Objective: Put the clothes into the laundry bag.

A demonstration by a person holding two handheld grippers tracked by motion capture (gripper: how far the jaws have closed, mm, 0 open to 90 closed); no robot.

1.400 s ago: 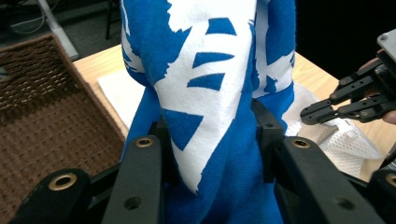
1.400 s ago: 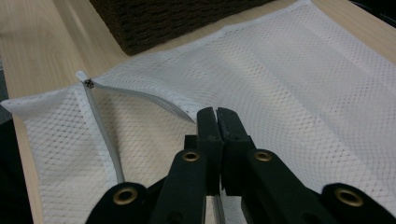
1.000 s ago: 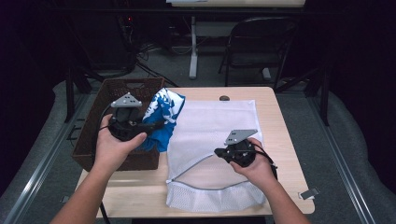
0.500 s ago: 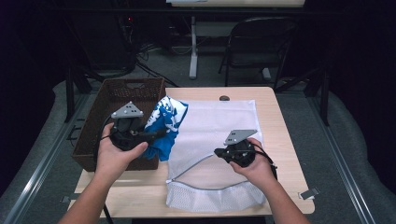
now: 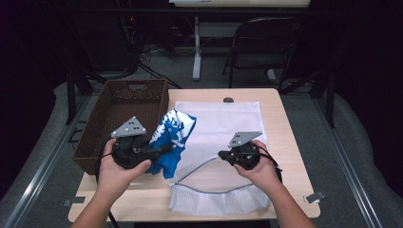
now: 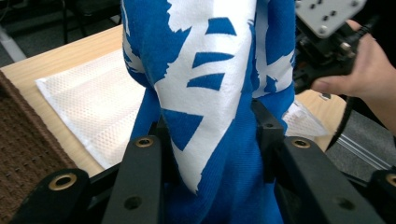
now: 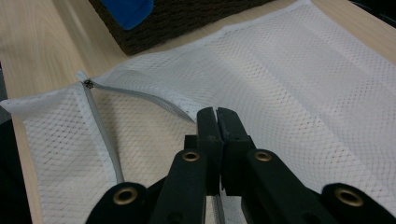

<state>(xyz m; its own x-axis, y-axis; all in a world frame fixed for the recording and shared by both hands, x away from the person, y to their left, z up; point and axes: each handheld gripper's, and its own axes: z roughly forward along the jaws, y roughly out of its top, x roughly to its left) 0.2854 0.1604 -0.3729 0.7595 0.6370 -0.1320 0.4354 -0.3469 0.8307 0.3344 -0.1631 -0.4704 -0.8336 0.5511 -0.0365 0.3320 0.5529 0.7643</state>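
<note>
A blue and white cloth hangs from my left gripper, just right of the brown wicker basket and over the left edge of the white mesh bag. In the left gripper view the cloth is pinched between the jaws of my left gripper. My right gripper rests on the bag near its grey zipper. In the right gripper view that gripper is shut on the bag's mesh at the zipper opening's edge.
The basket stands at the table's left side, its inside dark. A small dark knob sits at the table's far edge. A folding chair and a table leg stand beyond. Bare wood shows right of the bag.
My left gripper has carried the cloth out from over the basket, toward me and to the right, near the bag. The right gripper has stayed in place on the bag.
</note>
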